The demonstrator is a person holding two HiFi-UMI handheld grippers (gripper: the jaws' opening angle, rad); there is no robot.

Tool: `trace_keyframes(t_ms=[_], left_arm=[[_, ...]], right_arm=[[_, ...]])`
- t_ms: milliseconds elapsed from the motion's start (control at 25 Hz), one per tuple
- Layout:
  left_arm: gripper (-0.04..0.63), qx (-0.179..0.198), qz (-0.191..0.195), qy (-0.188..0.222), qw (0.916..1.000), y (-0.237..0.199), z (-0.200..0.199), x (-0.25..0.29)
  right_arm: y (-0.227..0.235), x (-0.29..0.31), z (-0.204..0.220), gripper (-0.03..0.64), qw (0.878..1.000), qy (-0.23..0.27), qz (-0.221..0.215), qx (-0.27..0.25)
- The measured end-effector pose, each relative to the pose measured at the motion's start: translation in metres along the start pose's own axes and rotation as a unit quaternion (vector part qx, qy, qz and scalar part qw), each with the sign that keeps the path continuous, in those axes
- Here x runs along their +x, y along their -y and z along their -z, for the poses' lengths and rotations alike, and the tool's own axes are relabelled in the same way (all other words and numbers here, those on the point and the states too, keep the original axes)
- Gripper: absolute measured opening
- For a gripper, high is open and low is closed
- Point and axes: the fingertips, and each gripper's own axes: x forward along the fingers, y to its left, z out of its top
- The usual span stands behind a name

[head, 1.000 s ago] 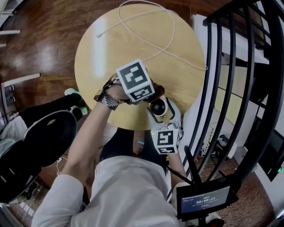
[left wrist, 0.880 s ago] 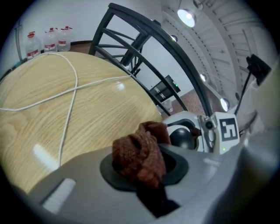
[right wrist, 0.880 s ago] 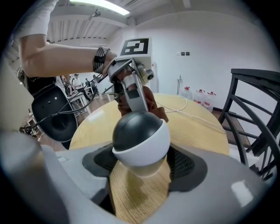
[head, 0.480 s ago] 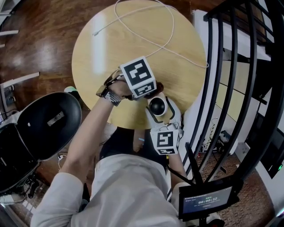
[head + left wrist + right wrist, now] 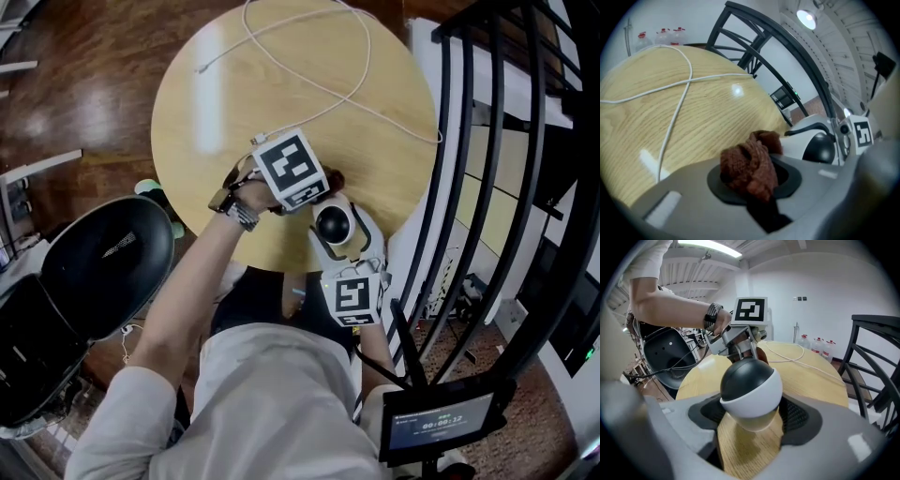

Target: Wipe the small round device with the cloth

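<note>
Small round device (image 5: 750, 383) wipe, left to right: left gripper (image 5: 750, 180) jaws pinched on the bunched reddish-brown cloth (image 5: 747, 164), with the wad sticking out front so fabric, not plastic, meets the shell. Right gripper (image 5: 752, 418) jaws clamped round the device's white lower half at the near desk (image 5: 234, 112) edge, likely to steady it. Glossy black dome on top, cloth just beside it, contact unclear.

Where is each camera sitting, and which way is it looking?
Head view: on the person's head, looking steeply down at the round table; the left arm shows.
Left gripper view: on the left gripper, looking along its jaws past the cloth across the table.
Right gripper view: on the right gripper, facing the small round device and the left arm.
Shared: both gripper views show the device.
</note>
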Motion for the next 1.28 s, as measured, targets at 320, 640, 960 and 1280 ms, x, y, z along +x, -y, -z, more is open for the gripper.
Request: trace_keyframes(t_ms=[320, 640, 960, 1280], left_arm=[[0.083, -0.047, -0.069, 0.177, 0.9807, 0.0, 0.009, -0.044], [0.083, -0.027, 0.014, 0.29, 0.9566, 0.049, -0.031, -0.134], [0.083, 0.061, 0.061, 0.189, 0.9781, 0.1, -0.071, -0.123], [0.083, 0.064, 0.046, 0.069, 0.9945, 0.097, -0.06, -0.051]], right_arm=[[0.003, 0.008, 0.008, 0.347, 0.982, 0.037, -0.15, -0.107], [0.026, 0.008, 0.019, 0.399, 0.997, 0.024, -0.062, 0.041], [0.031, 0.014, 0.024, 0.397, 0.993, 0.023, 0.024, 0.117], [0.033, 0.009, 0.022, 0.33, 0.997, 0.011, 0.023, 0.067]])
